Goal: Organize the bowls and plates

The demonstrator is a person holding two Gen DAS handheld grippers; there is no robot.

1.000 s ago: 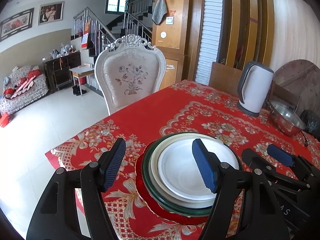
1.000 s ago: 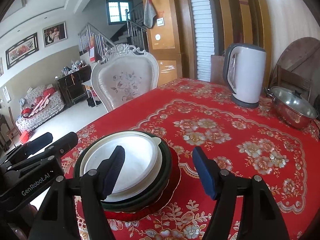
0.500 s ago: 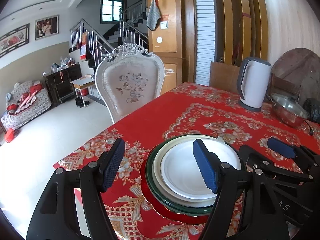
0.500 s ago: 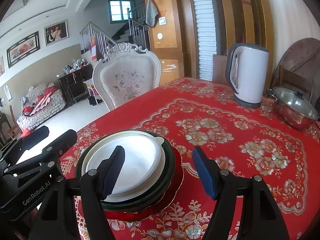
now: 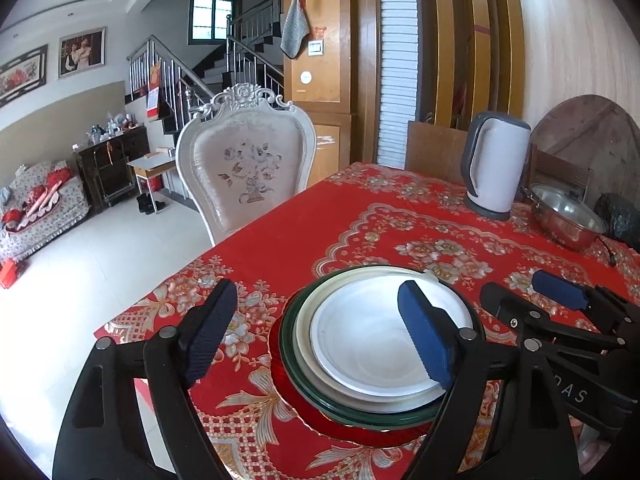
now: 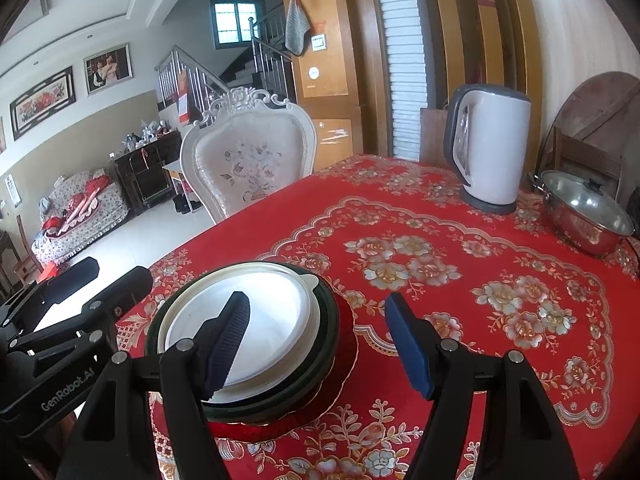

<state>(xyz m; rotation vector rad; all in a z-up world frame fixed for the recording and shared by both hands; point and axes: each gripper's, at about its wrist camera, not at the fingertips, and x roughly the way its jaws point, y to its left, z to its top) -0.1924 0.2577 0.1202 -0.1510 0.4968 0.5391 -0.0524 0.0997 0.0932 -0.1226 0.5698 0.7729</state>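
1. The stack of plates and bowls [image 5: 376, 344] sits on the red tablecloth [image 5: 360, 216] close to its near-left corner; this stack serves as the landmark.
2. From the bottom up, the stack is a red plate [image 5: 280, 364], a dark green plate [image 5: 289, 340], a cream plate [image 5: 301, 332] and a white bowl [image 5: 360, 344], each rim showing outside the one above.
3. The left gripper [image 5: 316, 332] hangs over the stack's left edge, its jaws opening and nothing between them; its right pad is above the bowl, and its left pad is over bare cloth.
4. The right gripper [image 6: 316, 340] straddles the stack's right edge, spread wide and holding nothing.
5. Beyond the stack, the cloth lies open up to the kettle [image 6: 490, 144] and the steel pot [image 6: 584, 210], both well apart from it at the far right.
6. A white chair [image 5: 244, 168] stands at the table edge, beyond and left of the stack.
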